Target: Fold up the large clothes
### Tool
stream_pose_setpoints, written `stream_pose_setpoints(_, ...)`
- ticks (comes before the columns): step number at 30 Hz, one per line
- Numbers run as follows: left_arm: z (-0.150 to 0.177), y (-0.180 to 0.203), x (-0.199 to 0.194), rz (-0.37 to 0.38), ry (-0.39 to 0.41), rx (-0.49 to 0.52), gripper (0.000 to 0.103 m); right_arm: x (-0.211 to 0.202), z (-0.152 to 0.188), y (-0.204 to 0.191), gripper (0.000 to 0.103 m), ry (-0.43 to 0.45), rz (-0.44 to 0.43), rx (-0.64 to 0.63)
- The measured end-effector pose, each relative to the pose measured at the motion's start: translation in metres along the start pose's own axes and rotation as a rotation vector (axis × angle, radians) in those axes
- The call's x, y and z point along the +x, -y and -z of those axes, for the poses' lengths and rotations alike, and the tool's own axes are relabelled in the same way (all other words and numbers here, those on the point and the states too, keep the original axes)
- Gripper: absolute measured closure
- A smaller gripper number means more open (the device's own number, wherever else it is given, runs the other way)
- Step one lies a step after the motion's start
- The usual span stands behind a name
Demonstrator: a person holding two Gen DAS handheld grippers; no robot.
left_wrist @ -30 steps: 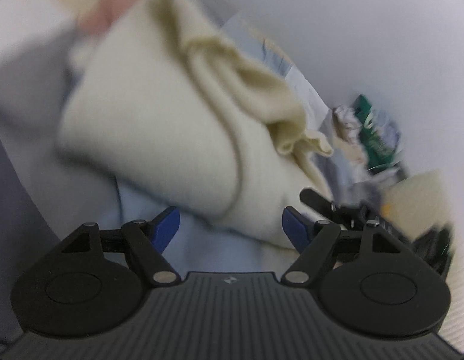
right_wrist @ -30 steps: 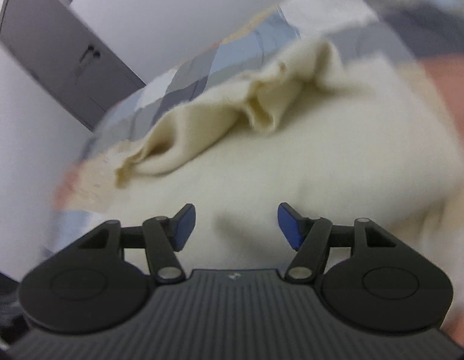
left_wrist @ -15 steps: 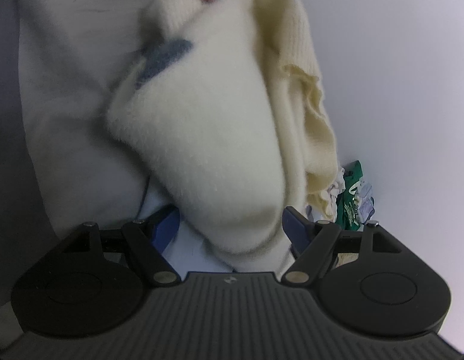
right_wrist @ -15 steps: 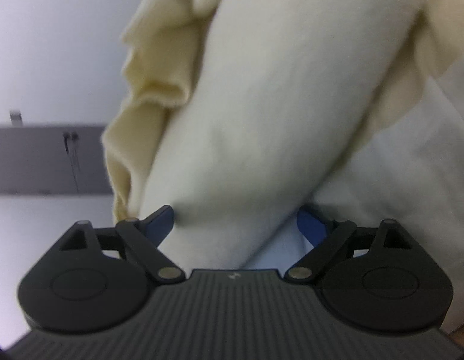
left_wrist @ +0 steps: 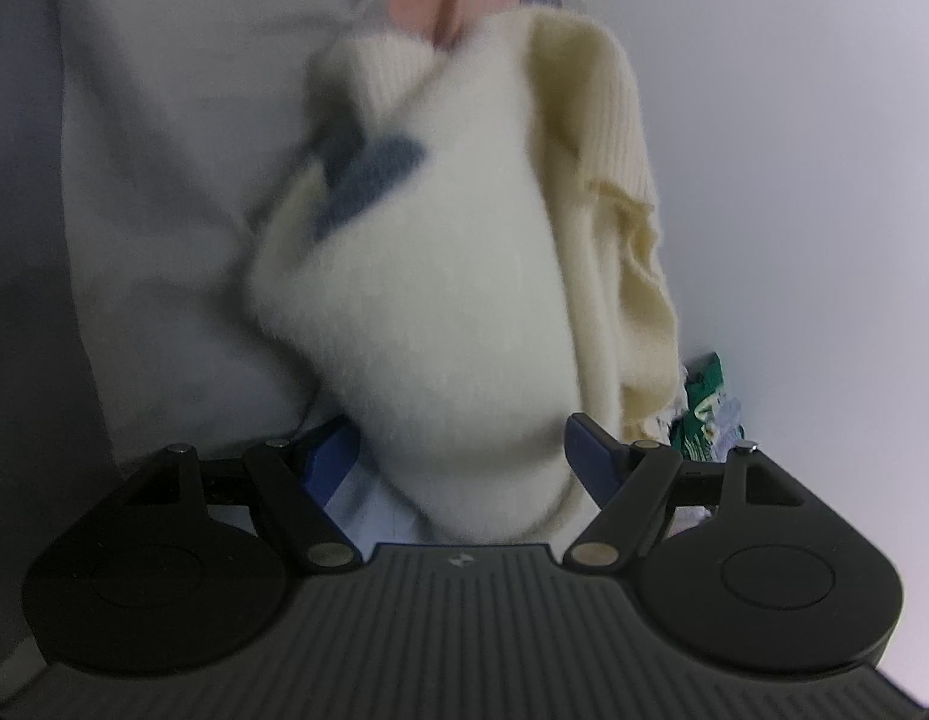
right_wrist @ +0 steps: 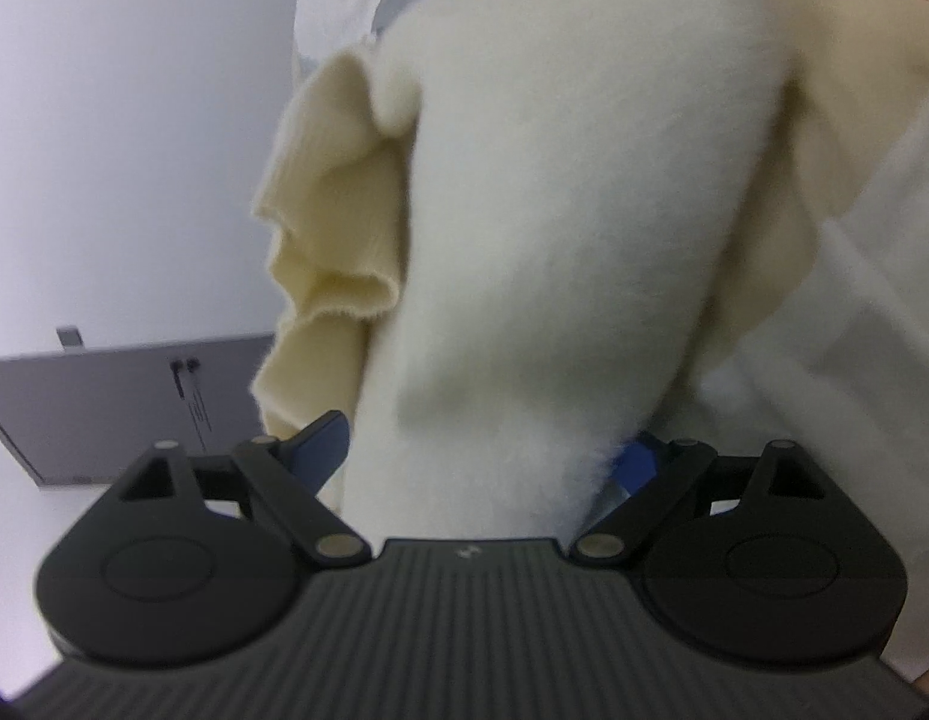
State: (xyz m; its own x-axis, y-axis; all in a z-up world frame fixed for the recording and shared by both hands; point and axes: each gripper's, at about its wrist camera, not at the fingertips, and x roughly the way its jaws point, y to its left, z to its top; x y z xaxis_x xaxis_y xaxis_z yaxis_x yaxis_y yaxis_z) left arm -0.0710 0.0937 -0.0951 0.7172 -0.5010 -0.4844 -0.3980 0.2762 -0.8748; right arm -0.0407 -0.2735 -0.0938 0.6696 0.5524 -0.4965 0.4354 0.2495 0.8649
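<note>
A folded cream fuzzy sweater (left_wrist: 440, 300) with a blue-grey patch fills the left wrist view, its ribbed hem (left_wrist: 608, 138) on the right. My left gripper (left_wrist: 461, 456) is open, its blue-tipped fingers (left_wrist: 332, 453) set wide either side of the sweater's lower end. In the right wrist view the same sweater (right_wrist: 560, 210) hangs down with a rippled cream edge (right_wrist: 326, 228) on the left. My right gripper (right_wrist: 482, 450) is open, and the fabric sits between its fingers (right_wrist: 320, 441).
A pale patchwork bedcover (left_wrist: 182, 192) lies under the sweater. A green packet and clutter (left_wrist: 704, 402) sit by the white wall. A grey door (right_wrist: 128, 402) shows in the right wrist view. A white cloth (right_wrist: 872, 312) lies to the right.
Both grippers have swung round and closed in on the sweater, which now sits between the fingers of each. The views have rotated from one second ago. Both stay open.
</note>
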Motion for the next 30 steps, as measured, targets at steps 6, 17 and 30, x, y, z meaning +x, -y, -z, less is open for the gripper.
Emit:
stream_pose_setpoints(6, -0.01, 0.005, -0.015, -0.019, 0.09, 0.053, 0.025, -0.011, -0.009, 0.011, 0.013, 0.127, 0.049, 0.015)
stream_pose_setpoints(17, -0.004, 0.021, -0.01, -0.113, 0.162, 0.215, 0.043, -0.016, -0.011, 0.001, 0.055, 0.194, 0.106, -0.143)
stream_pose_setpoints(30, 0.046, 0.048, -0.069, -0.097, 0.253, 0.352, 0.063, -0.062, 0.014, -0.031, 0.065, 0.216, 0.077, -0.4)
